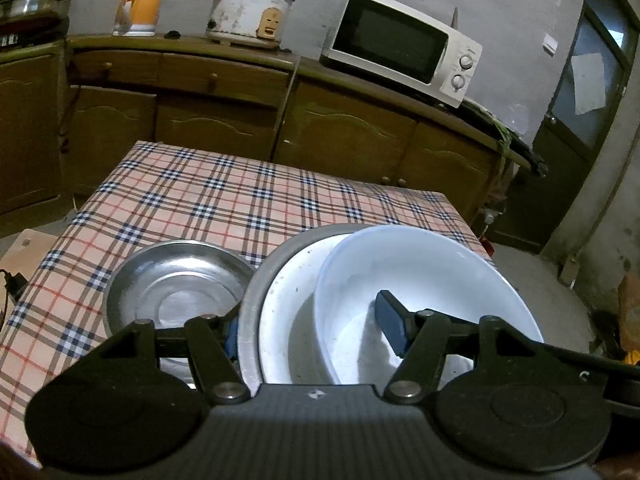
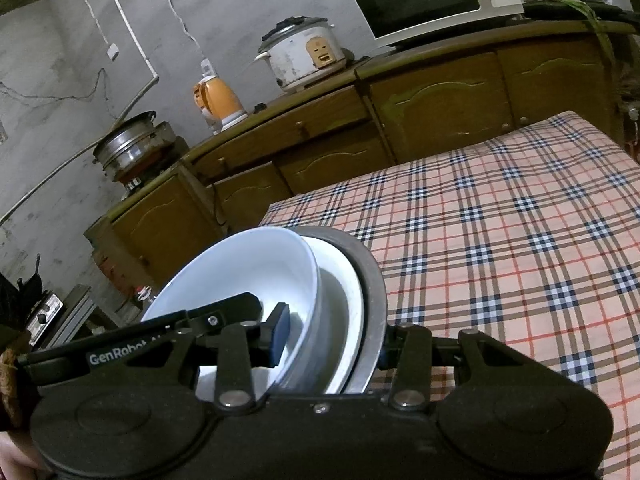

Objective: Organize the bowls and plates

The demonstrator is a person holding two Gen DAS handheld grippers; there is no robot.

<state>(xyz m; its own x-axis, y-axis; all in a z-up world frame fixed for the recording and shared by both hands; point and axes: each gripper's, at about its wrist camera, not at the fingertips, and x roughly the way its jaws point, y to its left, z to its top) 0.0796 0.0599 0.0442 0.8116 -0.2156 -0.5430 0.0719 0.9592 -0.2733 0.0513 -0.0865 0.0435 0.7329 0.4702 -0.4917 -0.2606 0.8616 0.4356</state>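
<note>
A stack of nested dishes is clamped from two sides. It is a white bowl (image 1: 420,280) inside a white dish (image 1: 288,304), inside a grey metal basin (image 1: 256,280). My left gripper (image 1: 308,320) is shut on the stack's wall, with one blue pad inside the white bowl and the other outside the basin. My right gripper (image 2: 332,332) grips the opposite side of the white bowl (image 2: 248,268) and grey basin (image 2: 368,276) the same way. A steel plate (image 1: 180,288) lies on the checked tablecloth (image 1: 208,200), just left of the stack.
Brown cabinets (image 1: 340,132) run behind the table and carry a microwave (image 1: 400,44), a rice cooker (image 1: 248,12) and an orange kettle (image 1: 140,4). Steel pots (image 2: 128,148) sit on the far left counter. A door (image 1: 584,92) stands at right.
</note>
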